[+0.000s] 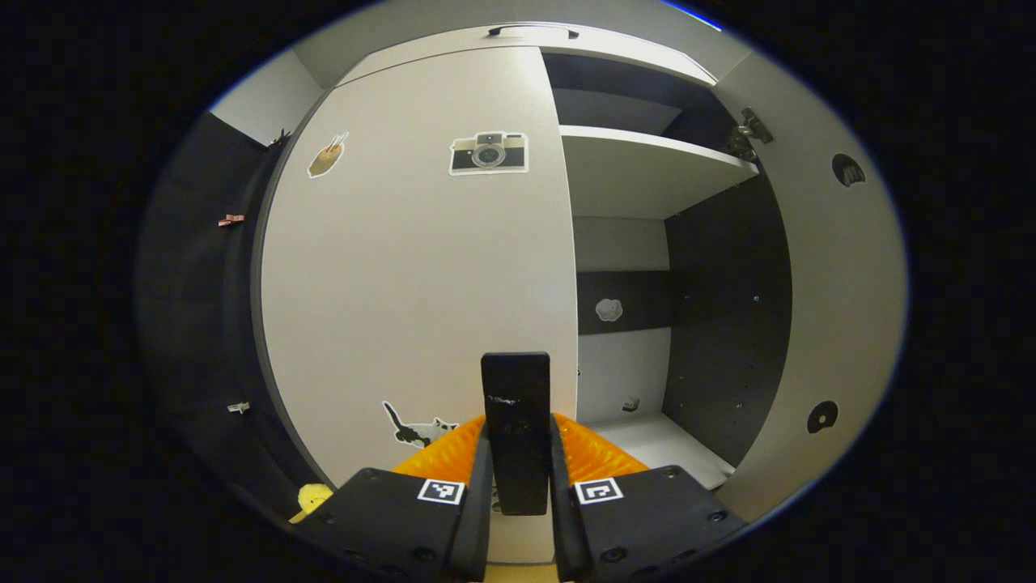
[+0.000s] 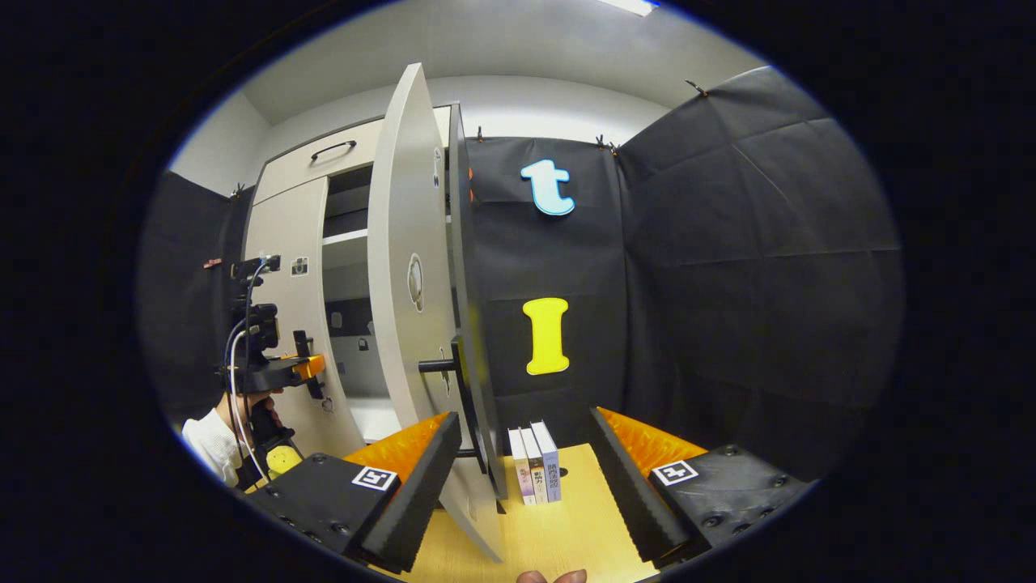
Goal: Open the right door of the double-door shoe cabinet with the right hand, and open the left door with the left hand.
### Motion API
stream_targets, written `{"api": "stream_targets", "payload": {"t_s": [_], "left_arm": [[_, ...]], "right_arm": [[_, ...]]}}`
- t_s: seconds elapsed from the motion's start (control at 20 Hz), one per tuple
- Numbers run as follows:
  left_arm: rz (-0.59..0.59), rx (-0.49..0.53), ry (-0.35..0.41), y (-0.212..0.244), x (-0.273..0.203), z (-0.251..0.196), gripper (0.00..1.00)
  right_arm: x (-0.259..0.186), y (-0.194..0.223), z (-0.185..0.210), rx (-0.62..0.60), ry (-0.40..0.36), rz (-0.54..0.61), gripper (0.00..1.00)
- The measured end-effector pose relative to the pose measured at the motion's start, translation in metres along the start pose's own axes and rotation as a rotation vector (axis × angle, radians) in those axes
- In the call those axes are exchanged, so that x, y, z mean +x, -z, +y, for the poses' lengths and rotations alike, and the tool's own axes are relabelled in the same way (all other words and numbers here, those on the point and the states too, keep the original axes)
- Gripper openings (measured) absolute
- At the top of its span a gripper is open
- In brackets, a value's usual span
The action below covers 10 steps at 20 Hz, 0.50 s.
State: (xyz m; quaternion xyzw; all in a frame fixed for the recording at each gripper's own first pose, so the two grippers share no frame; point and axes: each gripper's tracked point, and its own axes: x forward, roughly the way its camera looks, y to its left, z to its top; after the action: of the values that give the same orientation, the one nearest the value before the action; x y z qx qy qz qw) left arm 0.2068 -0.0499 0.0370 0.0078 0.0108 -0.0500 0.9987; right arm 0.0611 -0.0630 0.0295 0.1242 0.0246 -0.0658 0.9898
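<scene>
Shoe cabinet (image 1: pixel 647 174) with right door (image 2: pixel 409 267) swung wide, shelves bare; left door (image 1: pixel 421 259) shut, camera sticker (image 1: pixel 489 152) on it. Left hand-held gripper (image 1: pixel 518 453) clenched on left door's handle (image 1: pixel 515 405). Right hand-held gripper (image 2: pixel 526 461) released, spread beside right door. Books (image 2: pixel 536 461) upright on bench (image 2: pixel 558 542).

The print on the spines of the three books (image 2: pixel 534 463) is too small to read.

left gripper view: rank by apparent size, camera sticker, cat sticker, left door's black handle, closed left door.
1. closed left door
2. black handle, near the lens, so inflated
3. camera sticker and cat sticker: alike, unranked
</scene>
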Motion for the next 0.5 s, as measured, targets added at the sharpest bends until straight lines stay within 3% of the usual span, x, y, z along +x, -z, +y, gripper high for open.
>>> {"api": "stream_targets", "payload": {"t_s": [0.2,0.35,0.45,0.5], "left_arm": [[0.009,0.003,0.003,0.004,-0.001,-0.001,0.35],[-0.001,-0.073,0.042,0.003,-0.004,0.0,0.24],[0.003,-0.051,0.057,0.003,-0.013,0.003,0.21],[0.005,-0.039,0.067,0.002,-0.019,0.005,0.21]], "right_arm": [[-0.008,-0.017,0.002,-0.03,0.01,-0.052,0.97],[-0.02,-0.025,0.011,-0.057,0.007,-0.076,0.97],[-0.025,-0.023,0.02,-0.064,0.004,-0.071,1.0],[-0.027,-0.023,0.023,-0.065,0.005,-0.069,0.97]]}}
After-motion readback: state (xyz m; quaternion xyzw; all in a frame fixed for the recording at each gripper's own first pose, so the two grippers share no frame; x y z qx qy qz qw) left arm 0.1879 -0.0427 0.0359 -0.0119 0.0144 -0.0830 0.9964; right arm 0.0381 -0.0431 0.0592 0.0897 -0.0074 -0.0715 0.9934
